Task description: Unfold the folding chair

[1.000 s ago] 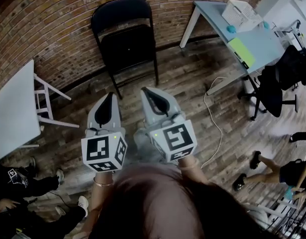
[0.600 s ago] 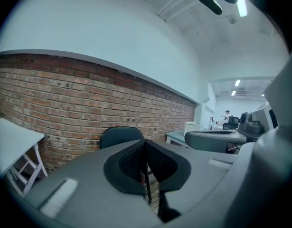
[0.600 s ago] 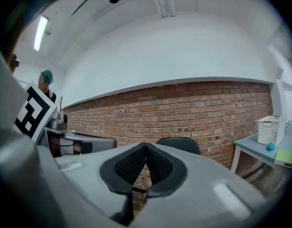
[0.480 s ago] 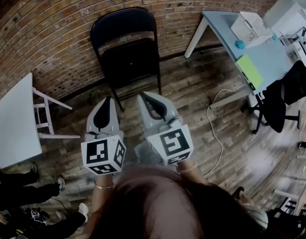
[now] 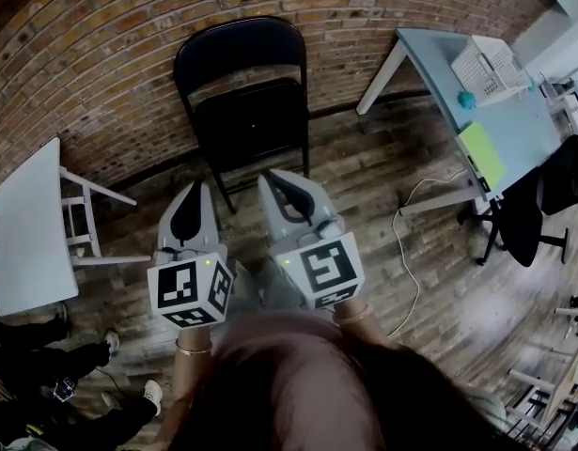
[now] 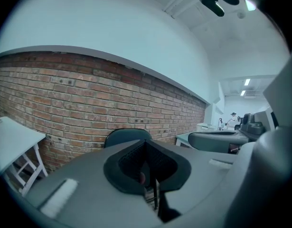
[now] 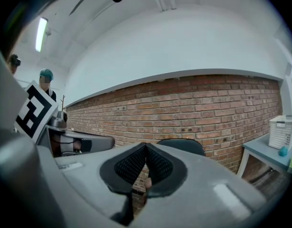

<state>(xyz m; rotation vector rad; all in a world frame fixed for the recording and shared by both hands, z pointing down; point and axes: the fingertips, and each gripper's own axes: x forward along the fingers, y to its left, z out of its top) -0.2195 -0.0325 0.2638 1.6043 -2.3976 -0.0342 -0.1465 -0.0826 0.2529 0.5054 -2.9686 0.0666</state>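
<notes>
Seen from overhead, left to right. At far left, white rectangular table (image 5: 25, 224) on slanted white legs, set on a brown wooden plank floor (image 5: 364, 177). Next, grey plastic left gripper (image 5: 193, 191) with a black-and-white marker cube at its rear, black ribbed jaws pressed together with nothing between them, pointed toward the wall. Straight ahead of both grippers and apart from them, black metal folding chair (image 5: 246, 92) with a rounded backrest, standing folded flat against a red brick wall (image 5: 101, 54). In each gripper view, only the chair's rounded top visible beyond the closed jaws. Just right of the left gripper, grey plastic right gripper (image 5: 273, 177) with a matching marker cube, jaws likewise together and empty, aimed at the chair's lower edge. Further right, pale blue table (image 5: 523, 111) bearing a white slatted basket (image 5: 491, 62) and a lime-green sheet (image 5: 483, 155). At far right, black office chair (image 5: 538, 205) beside that table.
</notes>
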